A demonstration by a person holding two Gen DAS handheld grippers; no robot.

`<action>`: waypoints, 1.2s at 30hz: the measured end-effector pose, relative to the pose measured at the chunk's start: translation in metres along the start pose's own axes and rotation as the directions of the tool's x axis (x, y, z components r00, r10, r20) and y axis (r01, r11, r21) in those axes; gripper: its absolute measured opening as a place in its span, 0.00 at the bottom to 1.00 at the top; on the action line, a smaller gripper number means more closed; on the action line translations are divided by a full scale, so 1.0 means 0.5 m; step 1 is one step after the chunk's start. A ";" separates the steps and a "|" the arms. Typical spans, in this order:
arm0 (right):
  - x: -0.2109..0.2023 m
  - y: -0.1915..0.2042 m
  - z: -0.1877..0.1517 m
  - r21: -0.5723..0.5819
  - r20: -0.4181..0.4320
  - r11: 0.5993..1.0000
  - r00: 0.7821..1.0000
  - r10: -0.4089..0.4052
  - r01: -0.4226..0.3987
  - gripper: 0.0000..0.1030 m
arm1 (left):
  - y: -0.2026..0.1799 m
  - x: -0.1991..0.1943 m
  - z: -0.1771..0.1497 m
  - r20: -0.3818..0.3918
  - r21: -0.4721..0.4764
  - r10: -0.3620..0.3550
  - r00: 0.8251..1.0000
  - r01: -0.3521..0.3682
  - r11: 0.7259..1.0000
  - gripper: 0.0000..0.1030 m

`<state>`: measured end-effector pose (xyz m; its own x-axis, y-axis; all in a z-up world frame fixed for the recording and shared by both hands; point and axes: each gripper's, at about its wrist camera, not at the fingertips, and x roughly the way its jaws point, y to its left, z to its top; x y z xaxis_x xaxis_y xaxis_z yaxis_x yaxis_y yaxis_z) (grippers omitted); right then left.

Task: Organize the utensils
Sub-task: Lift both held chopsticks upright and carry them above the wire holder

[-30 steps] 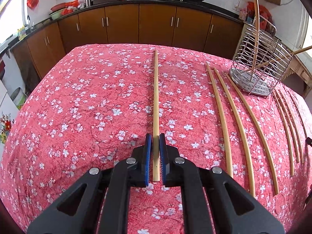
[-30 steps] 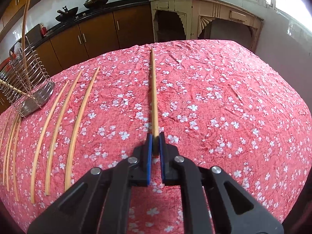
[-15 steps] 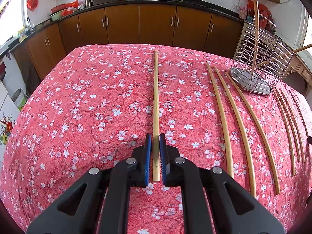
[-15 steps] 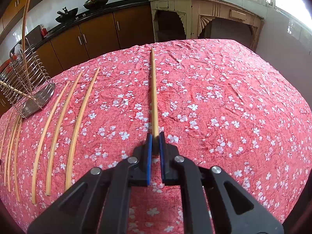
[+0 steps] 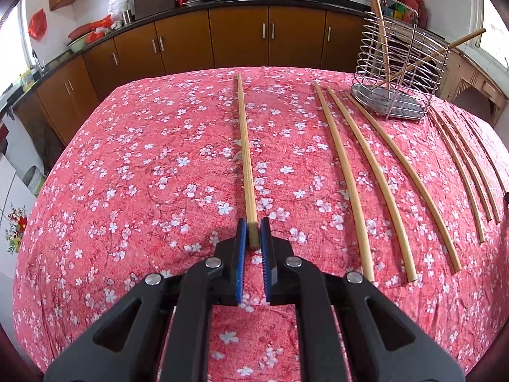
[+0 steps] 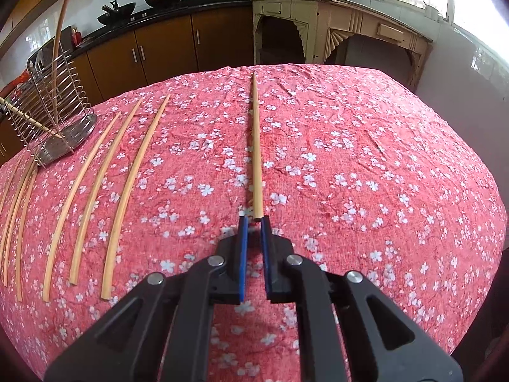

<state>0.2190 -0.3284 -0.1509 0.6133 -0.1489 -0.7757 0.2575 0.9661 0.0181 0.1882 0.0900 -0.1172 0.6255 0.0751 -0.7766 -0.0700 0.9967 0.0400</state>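
While perhaps slackening, both tongs [image 5: 253,234] [image 6: 253,222] on chopsticks [image 5: 245,156] [image 6: 256,146].

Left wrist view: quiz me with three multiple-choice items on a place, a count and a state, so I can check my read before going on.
1. Where on the table does the wire holder stand?
A) far right
B) far left
C) near edge, centre

2. How many chopsticks stand in the wire holder?
A) none
B) two
C) five

3. The jaws of the left gripper are:
A) wide open and empty
B) closed on nothing
C) closed on the near end of a chopstick

Key:
1. A: it stands at the far right, beyond the loose sticks.
2. B: one is nearly upright and one leans out to the right.
3. C: the blue pads flank the stick's end.
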 end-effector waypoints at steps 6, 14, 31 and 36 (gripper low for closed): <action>-0.005 0.000 -0.004 -0.009 0.002 1.000 1.000 0.018 -0.018 0.01 | -0.006 -0.005 -0.003 0.000 0.010 0.012 1.000 -0.012 1.000 0.07; -0.073 -0.022 -0.004 -0.005 0.104 0.999 0.994 0.044 -0.044 0.01 | 0.029 -0.070 -0.004 0.098 -0.004 -0.025 0.995 0.025 1.000 0.07; 0.021 -0.011 0.031 -0.015 -0.001 0.999 1.000 0.029 -0.029 0.08 | 0.033 -0.081 -0.002 0.122 -0.010 -0.026 0.992 0.028 1.000 0.07; -0.008 -0.026 0.023 -0.008 0.045 0.999 0.998 0.036 -0.036 0.07 | 0.038 -0.095 -0.001 0.144 -0.016 -0.028 0.989 0.031 0.999 0.07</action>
<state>0.2219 -0.3429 -0.1407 0.6548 -0.1234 -0.7456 0.2294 0.9725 0.0404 0.1568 0.1055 -0.0799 0.7325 0.0503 -0.6789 -0.0627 0.9980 0.0062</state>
